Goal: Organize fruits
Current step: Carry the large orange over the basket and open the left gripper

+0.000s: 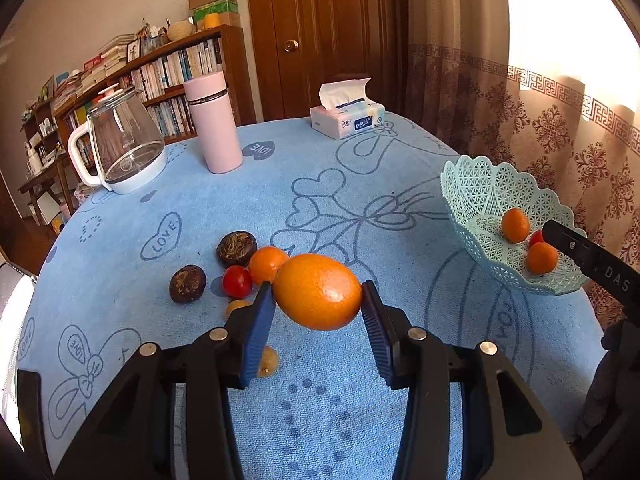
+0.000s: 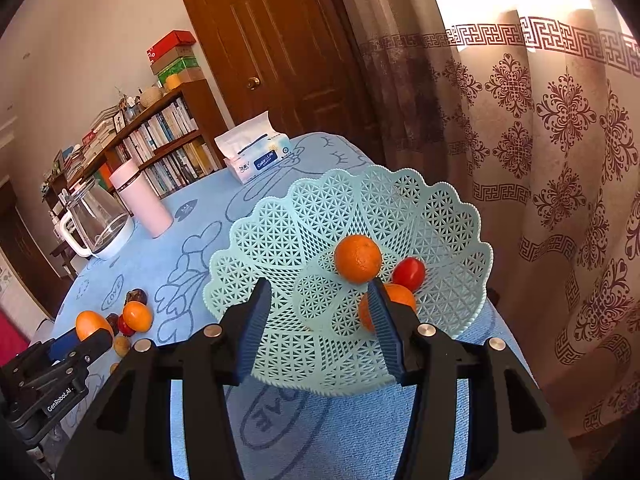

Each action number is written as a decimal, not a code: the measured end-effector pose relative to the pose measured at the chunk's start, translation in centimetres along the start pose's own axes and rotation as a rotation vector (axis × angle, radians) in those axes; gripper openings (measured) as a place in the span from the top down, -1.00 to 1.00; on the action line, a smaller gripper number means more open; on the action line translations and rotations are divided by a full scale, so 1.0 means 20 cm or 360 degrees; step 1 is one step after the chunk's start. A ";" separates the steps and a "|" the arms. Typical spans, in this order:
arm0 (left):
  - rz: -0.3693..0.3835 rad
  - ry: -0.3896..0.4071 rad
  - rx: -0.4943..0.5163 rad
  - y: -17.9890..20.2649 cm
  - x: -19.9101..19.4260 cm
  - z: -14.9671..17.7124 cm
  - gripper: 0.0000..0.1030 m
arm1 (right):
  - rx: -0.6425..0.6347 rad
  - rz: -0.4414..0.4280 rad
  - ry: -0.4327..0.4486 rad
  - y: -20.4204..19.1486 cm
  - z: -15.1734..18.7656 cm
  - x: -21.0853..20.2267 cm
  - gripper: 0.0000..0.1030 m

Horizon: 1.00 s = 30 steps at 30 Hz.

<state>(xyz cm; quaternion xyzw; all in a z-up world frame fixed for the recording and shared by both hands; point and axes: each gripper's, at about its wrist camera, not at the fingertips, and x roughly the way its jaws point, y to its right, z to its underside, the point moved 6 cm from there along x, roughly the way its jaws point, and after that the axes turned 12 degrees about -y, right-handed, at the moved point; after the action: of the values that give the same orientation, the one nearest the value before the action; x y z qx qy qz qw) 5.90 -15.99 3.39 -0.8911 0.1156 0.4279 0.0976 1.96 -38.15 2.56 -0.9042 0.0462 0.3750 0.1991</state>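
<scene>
My left gripper (image 1: 318, 292) is shut on an orange kumquat (image 1: 318, 292) and holds it above the blue tablecloth. Behind it lie another orange fruit (image 1: 266, 263), a cherry tomato (image 1: 237, 281), two dark brown fruits (image 1: 236, 247) (image 1: 187, 283) and small yellow fruits (image 1: 238, 305). The light-green lattice basket (image 1: 480, 188) stands at the right with two orange fruits (image 1: 515, 225) and a tomato in it. My right gripper (image 2: 318, 292) is open and empty, just above the basket's (image 2: 280, 240) near side. In that view the basket holds an orange fruit (image 2: 357, 258), a tomato (image 2: 409, 274) and a second orange fruit (image 2: 400, 294).
At the table's far side stand a glass kettle (image 1: 120, 144), a pink thermos (image 1: 214, 124) and a tissue box (image 1: 347, 116). A bookshelf and a door are behind. Curtains (image 2: 540, 160) hang close by the basket at the table's right edge.
</scene>
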 end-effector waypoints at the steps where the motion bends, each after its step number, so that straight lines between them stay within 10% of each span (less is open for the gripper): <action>1: 0.0003 0.0003 0.0006 0.01 0.00 -0.01 0.13 | 0.0002 0.0001 0.0002 0.00 0.00 0.00 -0.02; 16: 0.0109 0.0050 0.0131 0.22 0.04 -0.17 0.13 | 0.0047 0.0062 0.0055 0.07 -0.03 -0.04 -0.03; 30: 0.0515 -0.0007 0.0215 0.55 0.10 -0.30 0.13 | 0.0119 0.0109 0.0076 0.18 -0.05 -0.04 -0.03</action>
<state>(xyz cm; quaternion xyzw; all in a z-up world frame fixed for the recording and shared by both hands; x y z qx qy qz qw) 8.35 -28.43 4.59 -0.8514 0.2859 0.4311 0.0872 1.20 -41.90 2.65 -0.9027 0.0957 0.3579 0.2187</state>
